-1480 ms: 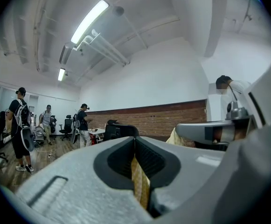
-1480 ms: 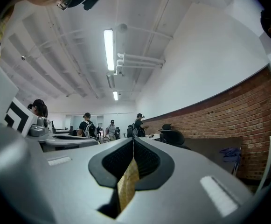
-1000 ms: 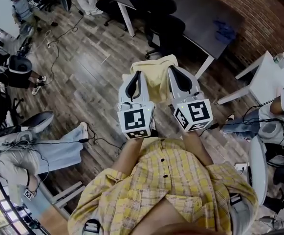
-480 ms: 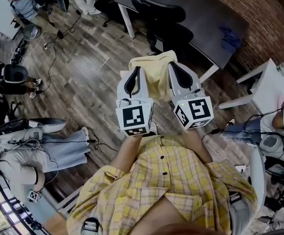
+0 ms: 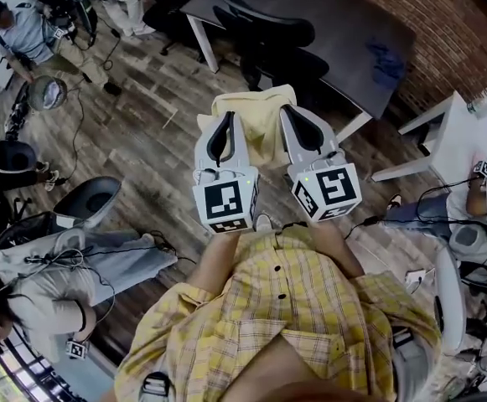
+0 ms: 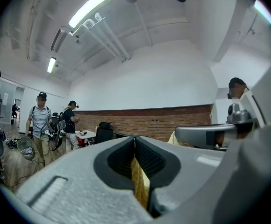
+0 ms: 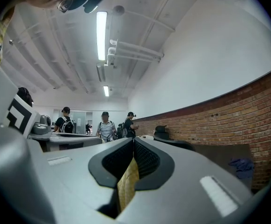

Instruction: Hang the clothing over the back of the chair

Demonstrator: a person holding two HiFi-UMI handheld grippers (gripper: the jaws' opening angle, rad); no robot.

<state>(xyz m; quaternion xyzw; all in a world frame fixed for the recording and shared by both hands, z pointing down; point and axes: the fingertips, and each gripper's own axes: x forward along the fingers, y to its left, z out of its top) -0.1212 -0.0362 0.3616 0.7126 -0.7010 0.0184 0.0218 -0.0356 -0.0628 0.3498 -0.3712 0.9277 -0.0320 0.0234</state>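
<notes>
A pale yellow garment (image 5: 260,115) hangs in front of me, stretched between both grippers. My left gripper (image 5: 225,117) is shut on its left edge, and a yellow strip of fabric (image 6: 139,181) is pinched between those jaws (image 6: 135,141). My right gripper (image 5: 292,111) is shut on the right edge, with fabric (image 7: 127,183) caught between its jaws (image 7: 134,143). Both grippers point level, side by side. Just beyond the garment a black office chair (image 5: 281,61) stands at a dark table (image 5: 344,23); the garment hides the near part of the chair.
A second black chair (image 5: 264,23) stands further along the dark table, which carries a blue cloth (image 5: 388,57). A white table (image 5: 453,132) is at the right. People stand and sit at the left around a round-seated chair (image 5: 88,199). Cables run over the wooden floor.
Both grippers have moved forward with the garment toward the black chair and the dark table. The grip on the garment is unchanged.
</notes>
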